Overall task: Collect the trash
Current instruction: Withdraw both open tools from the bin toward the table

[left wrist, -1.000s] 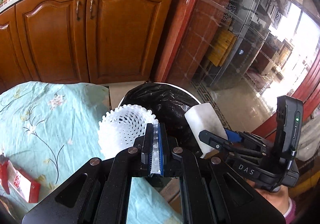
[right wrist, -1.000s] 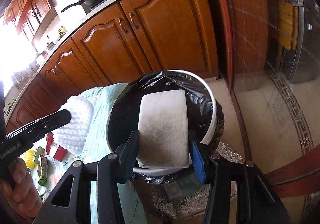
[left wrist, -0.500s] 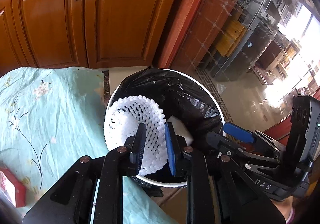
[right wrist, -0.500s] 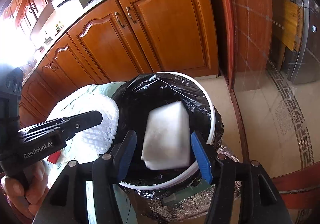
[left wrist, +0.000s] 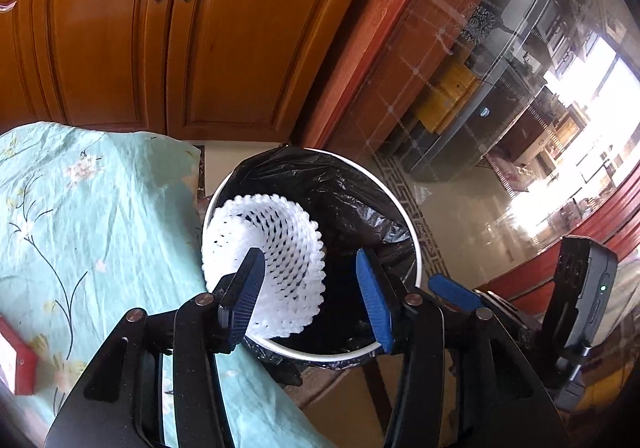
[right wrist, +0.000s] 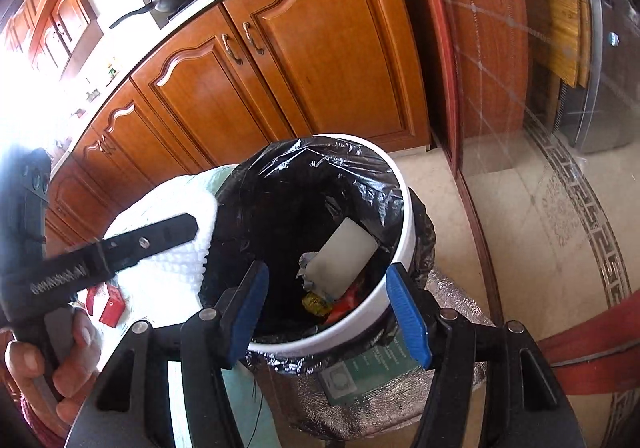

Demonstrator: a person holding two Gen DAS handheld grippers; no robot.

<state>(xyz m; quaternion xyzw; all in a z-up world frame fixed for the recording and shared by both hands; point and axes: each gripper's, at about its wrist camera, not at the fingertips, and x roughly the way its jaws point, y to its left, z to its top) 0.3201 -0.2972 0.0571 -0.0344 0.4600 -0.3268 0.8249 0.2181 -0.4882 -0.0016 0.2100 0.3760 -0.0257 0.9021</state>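
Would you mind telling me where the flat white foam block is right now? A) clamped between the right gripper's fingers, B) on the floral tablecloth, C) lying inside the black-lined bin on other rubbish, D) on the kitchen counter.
C: the foam block rests down inside the bin among wrappers, clear of the right gripper, whose fingers stand apart and empty.

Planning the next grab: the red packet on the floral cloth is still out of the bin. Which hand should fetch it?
Left, probably. The left gripper has just been opening, the foam net loose between its fingers, and it is nearer the red packet. The right gripper is open over the bin, farther off.
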